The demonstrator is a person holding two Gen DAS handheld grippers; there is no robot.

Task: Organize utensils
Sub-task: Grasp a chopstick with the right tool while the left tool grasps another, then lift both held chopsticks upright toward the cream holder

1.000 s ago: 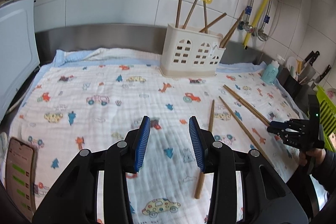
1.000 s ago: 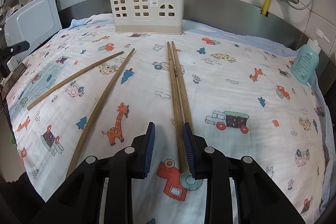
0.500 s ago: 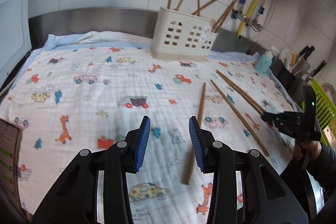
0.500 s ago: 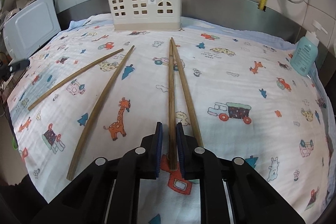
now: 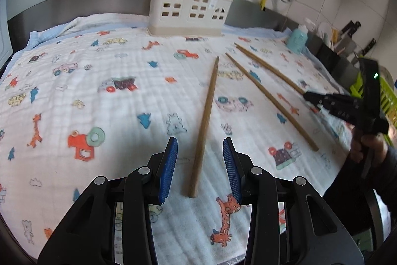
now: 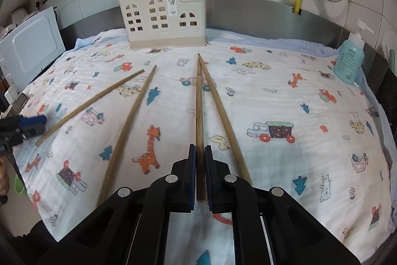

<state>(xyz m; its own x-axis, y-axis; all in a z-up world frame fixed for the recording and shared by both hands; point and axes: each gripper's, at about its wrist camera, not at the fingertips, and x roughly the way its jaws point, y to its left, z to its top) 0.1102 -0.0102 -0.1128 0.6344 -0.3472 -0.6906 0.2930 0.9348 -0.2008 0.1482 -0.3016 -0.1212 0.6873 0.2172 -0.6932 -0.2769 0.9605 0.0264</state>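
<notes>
Several wooden chopsticks lie on a cartoon-print cloth in front of a cream utensil holder that has more chopsticks standing in it. My left gripper is open and low over the cloth. One chopstick lies between its blue pads, touching neither. My right gripper has its jaws closing, and the pads press on the near end of a chopstick. A second chopstick lies just to its right. The right gripper also shows in the left wrist view, held by a hand.
Another loose chopstick lies between the two grippers. A teal soap bottle stands at the cloth's right rear. A white appliance flanks the left side. A green rack and knives sit beyond the right edge.
The left gripper has come down and moved right until it straddles a chopstick. The right gripper's jaws have shut onto the left chopstick of the pair.
</notes>
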